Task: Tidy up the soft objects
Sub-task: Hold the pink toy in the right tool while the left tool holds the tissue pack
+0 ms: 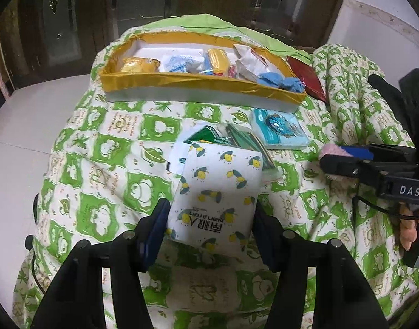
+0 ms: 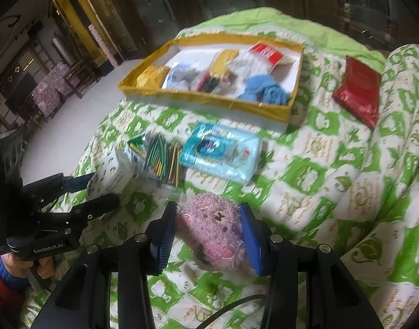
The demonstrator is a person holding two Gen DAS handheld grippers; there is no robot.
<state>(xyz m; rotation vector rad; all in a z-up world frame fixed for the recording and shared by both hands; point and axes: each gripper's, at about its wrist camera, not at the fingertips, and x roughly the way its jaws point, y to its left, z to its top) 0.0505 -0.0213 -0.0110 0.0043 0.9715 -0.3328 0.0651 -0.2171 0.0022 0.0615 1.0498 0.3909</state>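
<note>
My left gripper [image 1: 209, 219] is shut on a white tissue pack with bee prints [image 1: 217, 189], held over the green quilt; it shows at the left of the right wrist view [image 2: 110, 176]. My right gripper [image 2: 209, 229] is shut on a pink plush toy [image 2: 215, 230], whose pink edge shows in the left wrist view [image 1: 330, 149]. A yellow-rimmed box [image 1: 198, 81] at the back holds several soft packs and a blue cloth [image 2: 264, 91]. A light blue wipes pack [image 2: 223, 153] and a bag of coloured sticks [image 2: 160, 159] lie in front of the box.
A red pouch [image 2: 359, 90] lies on the quilt right of the box [image 2: 209, 104]. The green and white quilt [image 2: 319, 192] bulges up at the right. White floor [image 1: 31, 126] lies beyond the quilt's left edge, with dark wooden furniture behind.
</note>
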